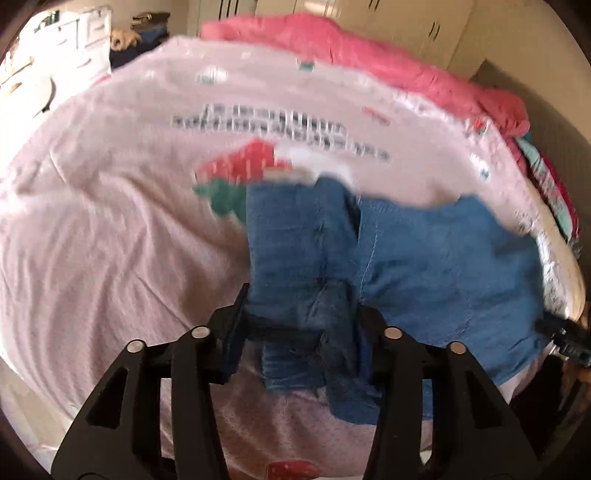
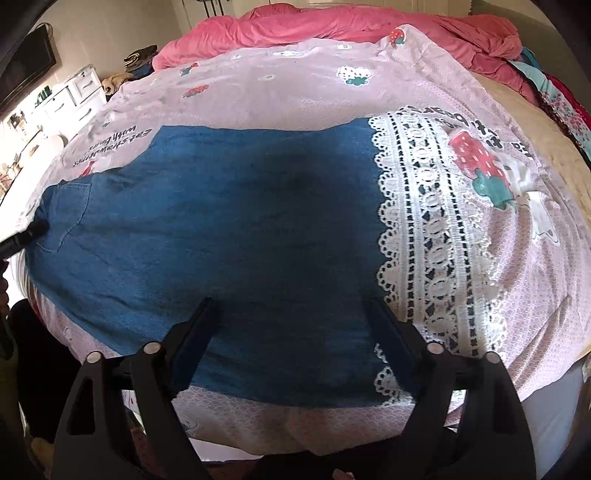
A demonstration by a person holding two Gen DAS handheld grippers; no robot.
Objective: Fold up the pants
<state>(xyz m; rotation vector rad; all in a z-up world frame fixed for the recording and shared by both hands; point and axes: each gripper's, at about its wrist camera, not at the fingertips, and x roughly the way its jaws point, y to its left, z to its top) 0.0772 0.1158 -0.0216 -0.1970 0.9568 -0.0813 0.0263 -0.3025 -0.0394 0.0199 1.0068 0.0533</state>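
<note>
**Pants on the bed, left claw gripping the waist end**

Pants (image 2: 207,206) of blue denim lie spread flat on the pink sheet (image 2: 295,85), along the bed's near edge. In my right wrist view they run from a pocket (image 2: 68,214) at the left to a wide white lace hem (image 2: 424,229) at the right.

My left gripper (image 1: 299,321) is clamped on a bunched fold of denim at the pants (image 1: 424,266) end; cloth fills the space between its fingers and hangs below them. That view is blurred, so I can't make out which seam it holds. Its tip shows in the right view at the far left, touching the pocket end.

My right gripper (image 2: 295,332) hovers over the pants' near edge beside the lace, jaws spread wide, nothing between them.

A red blanket (image 2: 332,26) is heaped along the bed's far edge.
</note>
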